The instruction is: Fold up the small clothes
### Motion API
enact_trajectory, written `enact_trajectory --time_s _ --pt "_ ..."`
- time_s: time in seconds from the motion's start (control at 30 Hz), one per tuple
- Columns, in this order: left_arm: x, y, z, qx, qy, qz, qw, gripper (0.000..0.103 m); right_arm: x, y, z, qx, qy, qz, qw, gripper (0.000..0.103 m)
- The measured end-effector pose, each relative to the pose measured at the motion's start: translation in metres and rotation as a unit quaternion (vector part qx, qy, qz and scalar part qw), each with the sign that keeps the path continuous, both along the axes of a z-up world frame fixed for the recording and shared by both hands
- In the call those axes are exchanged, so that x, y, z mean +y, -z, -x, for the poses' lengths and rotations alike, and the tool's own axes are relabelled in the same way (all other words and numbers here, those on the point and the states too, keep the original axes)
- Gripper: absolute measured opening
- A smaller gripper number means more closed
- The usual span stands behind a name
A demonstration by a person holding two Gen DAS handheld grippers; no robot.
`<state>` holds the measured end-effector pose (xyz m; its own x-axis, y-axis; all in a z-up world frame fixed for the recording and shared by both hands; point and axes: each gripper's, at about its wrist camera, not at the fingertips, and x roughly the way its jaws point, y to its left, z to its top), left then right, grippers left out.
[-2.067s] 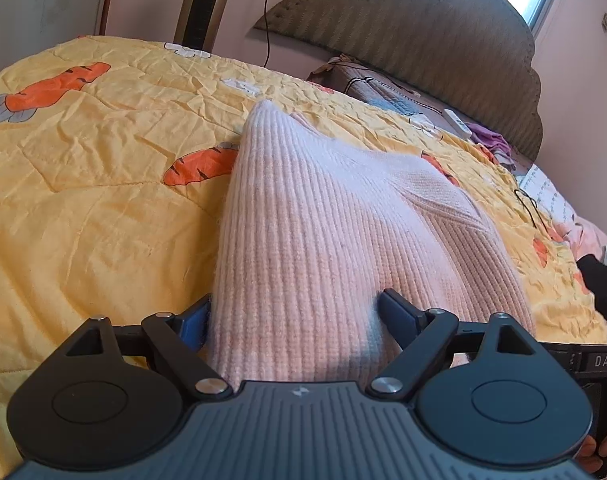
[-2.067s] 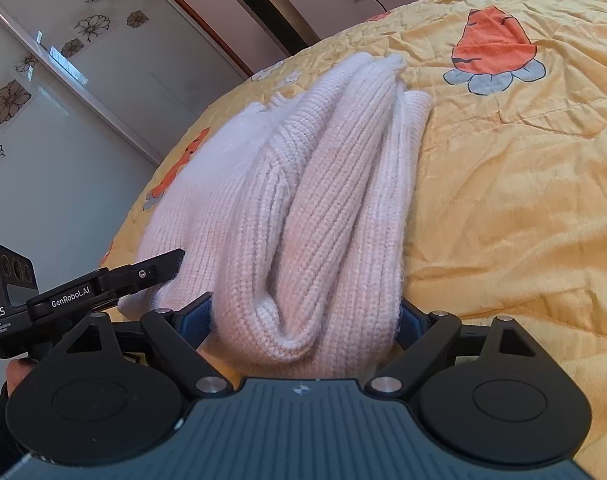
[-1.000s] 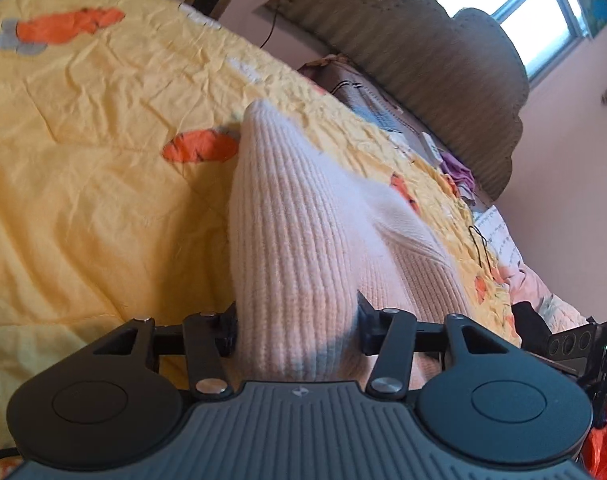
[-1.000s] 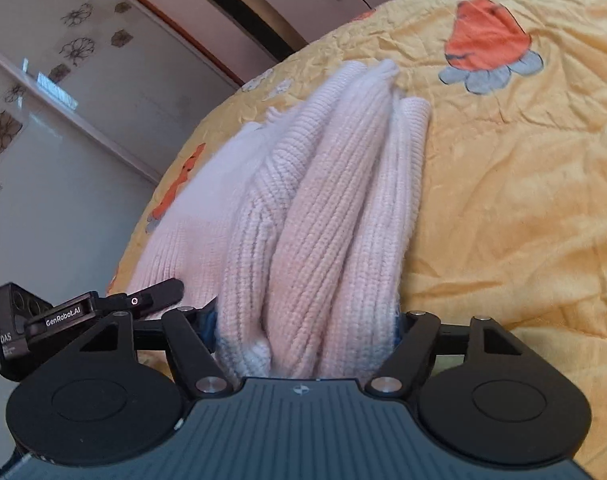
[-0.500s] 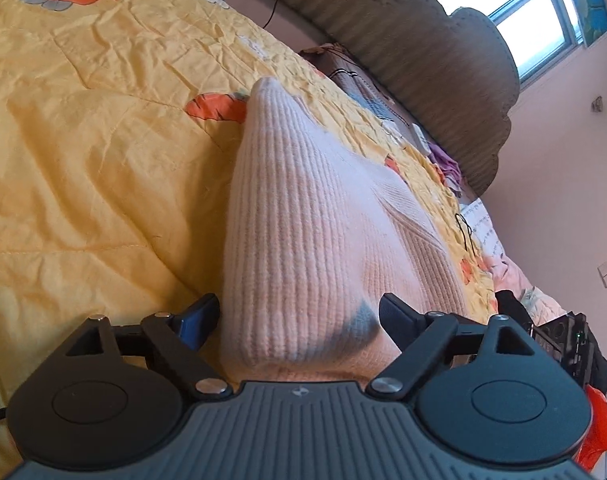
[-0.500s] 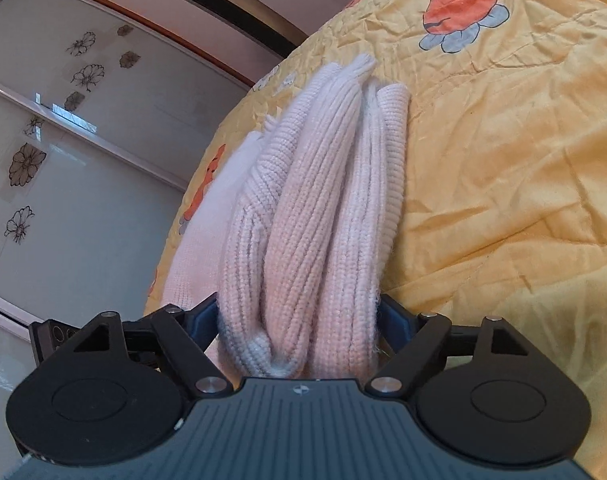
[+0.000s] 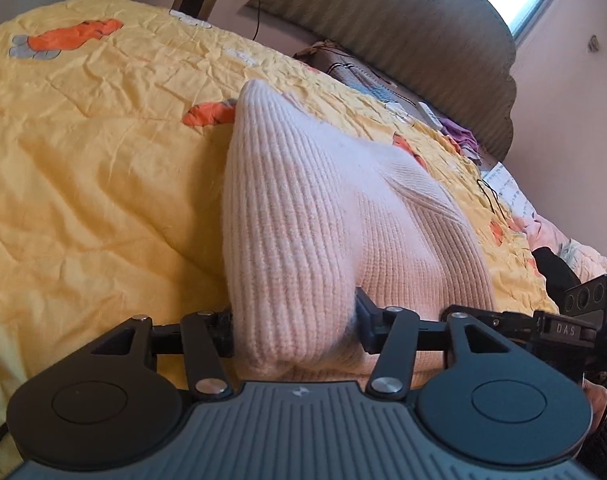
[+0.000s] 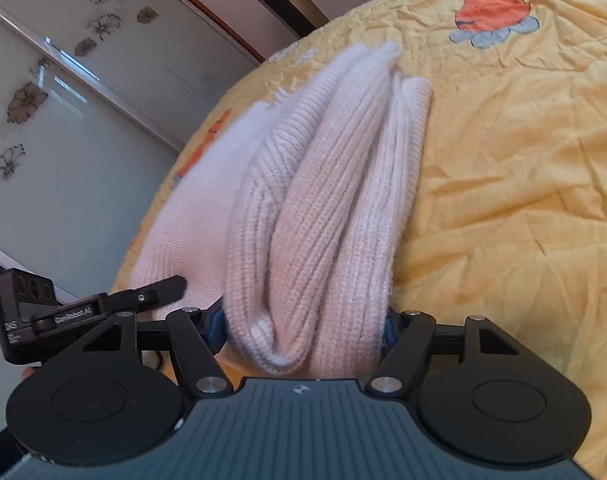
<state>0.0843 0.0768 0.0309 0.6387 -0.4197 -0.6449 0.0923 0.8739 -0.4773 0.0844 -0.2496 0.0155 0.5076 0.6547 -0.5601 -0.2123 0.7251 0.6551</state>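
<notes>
A pale pink ribbed sweater [image 7: 323, 208] lies bunched in thick folds on the yellow carrot-print bedspread [image 7: 83, 160]. My left gripper [image 7: 293, 324] has one rounded fold between its fingers; the jaws are closing and the pads press into the knit. In the right wrist view the same sweater [image 8: 335, 184] shows as several long rolls running away over the bedspread [image 8: 523, 160]. My right gripper [image 8: 303, 328] is closing on the near end of those rolls, pads against the cloth. The near edge of the sweater is hidden behind both gripper bodies.
A padded grey headboard [image 7: 423, 40] with a window above it stands beyond the bed. Loose clothes and papers [image 7: 459, 132] lie near the pillows. Glass wardrobe doors with flower prints [image 8: 63, 120] run along the bed's left side. The black housing of the other tool [image 7: 575, 320] sits close at the right.
Both grippers widened around the sweater half a second ago and have narrowed on it again. Both hands have shifted a little and sunk toward the bed; the sweater stays bunched.
</notes>
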Motion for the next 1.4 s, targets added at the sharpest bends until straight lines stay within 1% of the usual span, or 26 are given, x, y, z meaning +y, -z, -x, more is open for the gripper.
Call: enact_trajectory --time_s 0.07,0.1,0.17,0.2,0.23,0.27,0.33,0.37,0.4,0.43,0.53,0.57,0.6,0.67,0.77,0.83,0.87,0.93,0.97,1.0,1.03,1.07,1.1,1.2,1.27,1.4 --pt "0.008 -0.006 0.003 -0.002 -0.007 0.006 1.0000 0.066 -0.004 0.002 0.001 0.005 0.012 -0.019 1.000 0.071" --pt "0.012 -0.013 0.008 -0.014 -0.014 -0.002 0.9998 0.067 -0.005 0.001 0.002 0.013 0.018 -0.023 0.999 0.079" --pt "0.022 -0.035 0.026 -0.071 -0.051 -0.043 0.9953 0.070 -0.010 -0.005 0.005 0.029 0.025 -0.024 0.999 0.081" --pt "0.026 -0.046 0.036 -0.101 -0.070 -0.067 0.9901 0.073 -0.014 -0.010 0.008 0.031 0.033 -0.025 0.999 0.082" --pt "0.028 -0.057 0.046 -0.129 -0.085 -0.090 0.9839 0.082 -0.020 -0.019 0.017 0.020 0.052 -0.026 0.998 0.082" --pt "0.027 -0.069 0.058 -0.163 -0.100 -0.118 0.9745 0.084 -0.025 -0.028 0.025 0.004 0.070 -0.025 0.997 0.082" --pt "0.016 -0.083 0.078 -0.210 -0.100 -0.154 0.9605 0.085 -0.032 -0.052 0.046 -0.037 0.096 -0.006 0.995 0.084" --pt "0.008 -0.084 0.085 -0.219 -0.091 -0.162 0.9579 0.087 -0.031 -0.060 0.055 -0.048 0.100 0.010 0.994 0.088" --pt "0.000 -0.082 0.090 -0.220 -0.081 -0.165 0.9581 0.088 -0.027 -0.066 0.065 -0.058 0.103 0.036 0.992 0.096" --pt "-0.011 -0.076 0.093 -0.216 -0.064 -0.165 0.9602 0.088 -0.019 -0.068 0.073 -0.063 0.100 0.060 0.991 0.100" --pt "-0.040 -0.052 0.094 -0.175 -0.024 -0.170 0.9695 0.088 0.012 -0.059 0.089 -0.065 0.087 0.136 0.985 0.098" --pt "-0.049 -0.042 0.095 -0.173 -0.011 -0.170 0.9701 0.088 0.022 -0.053 0.091 -0.059 0.082 0.161 0.982 0.098" --pt "-0.056 -0.034 0.096 -0.180 -0.009 -0.178 0.9674 0.088 0.030 -0.047 0.092 -0.053 0.081 0.184 0.978 0.099" --pt "-0.067 -0.019 0.096 -0.180 -0.025 -0.201 0.9624 0.088 0.044 -0.035 0.094 -0.045 0.082 0.223 0.970 0.099" --pt "-0.071 0.000 0.099 -0.177 -0.051 -0.213 0.9597 0.088 0.060 -0.015 0.096 -0.061 0.091 0.284 0.953 0.101" --pt "-0.069 0.008 0.098 -0.161 -0.051 -0.214 0.9620 0.088 0.064 -0.003 0.096 -0.064 0.101 0.303 0.945 0.103" --pt "-0.068 0.011 0.098 -0.148 -0.060 -0.218 0.9627 0.088 0.069 0.000 0.101 -0.083 0.106 0.315 0.940 0.102" --pt "-0.062 0.012 0.100 -0.141 -0.071 -0.206 0.9658 0.088 0.076 0.005 0.106 -0.097 0.114 0.336 0.930 0.102" --pt "-0.059 0.013 0.099 -0.127 -0.077 -0.205 0.9675 0.090 0.078 0.006 0.108 -0.100 0.121 0.342 0.927 0.102" --pt "-0.058 0.016 0.094 -0.101 -0.080 -0.210 0.9693 0.092 0.079 0.007 0.109 -0.102 0.129 0.341 0.925 0.102" --pt "-0.057 0.020 0.087 -0.068 -0.078 -0.211 0.9719 0.098 0.079 0.007 0.110 -0.104 0.136 0.339 0.925 0.102" --pt "-0.057 0.021 0.085 -0.066 -0.067 -0.217 0.9715 0.103 0.079 0.007 0.109 -0.104 0.140 0.339 0.924 0.102" --pt "-0.058 0.022 0.084 -0.063 -0.061 -0.218 0.9719 0.103 0.079 0.007 0.109 -0.102 0.144 0.338 0.924 0.102" --pt "-0.063 0.025 0.084 -0.060 -0.054 -0.241 0.9672 0.103 0.082 0.007 0.105 -0.096 0.159 0.339 0.922 0.103" --pt "-0.063 0.025 0.085 -0.062 -0.055 -0.239 0.9676 0.103 0.083 0.010 0.104 -0.100 0.163 0.341 0.920 0.103" --pt "-0.061 0.024 0.087 -0.064 -0.056 -0.232 0.9689 0.103 0.081 0.011 0.104 -0.101 0.163 0.336 0.922 0.102"
